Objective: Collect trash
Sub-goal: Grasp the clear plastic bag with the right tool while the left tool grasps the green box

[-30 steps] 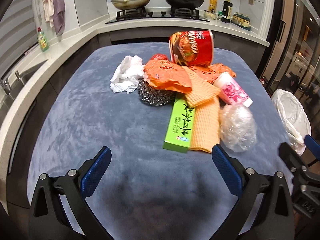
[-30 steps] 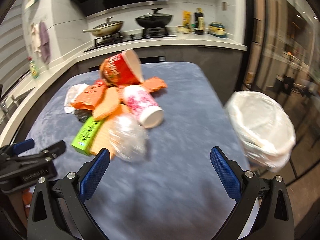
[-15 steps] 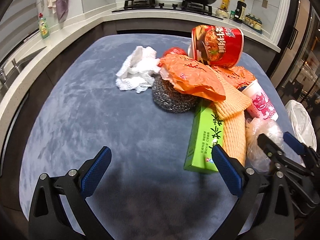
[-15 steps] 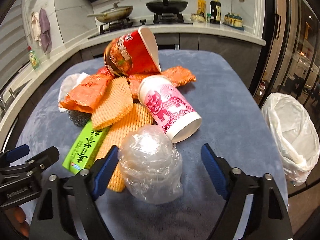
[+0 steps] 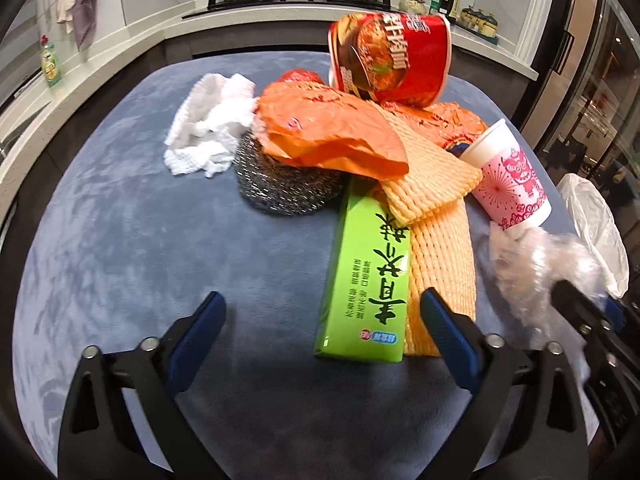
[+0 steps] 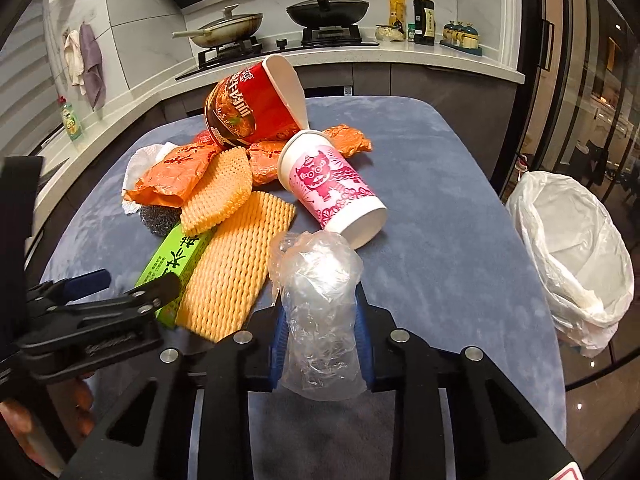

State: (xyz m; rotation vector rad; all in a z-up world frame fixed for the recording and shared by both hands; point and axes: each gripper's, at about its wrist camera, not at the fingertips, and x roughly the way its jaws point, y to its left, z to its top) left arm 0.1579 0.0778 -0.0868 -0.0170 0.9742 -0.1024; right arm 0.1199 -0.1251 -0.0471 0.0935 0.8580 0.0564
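Note:
My right gripper is shut on a crumpled clear plastic wrap, which also shows in the left wrist view. My left gripper is open and empty, just short of a green box. Behind lie orange foam nets, a steel scrubber, an orange wrapper, a white tissue, a pink paper cup on its side and a red noodle bowl. A bin lined with a white bag stands right of the table.
The trash lies on a blue-grey table. A kitchen counter with a stove, two pans and bottles runs behind. Glass doors are on the right. My left gripper shows at the left of the right wrist view.
My right gripper has closed on the clear plastic wrap and holds it. My left gripper has moved forward toward the green box and stays open.

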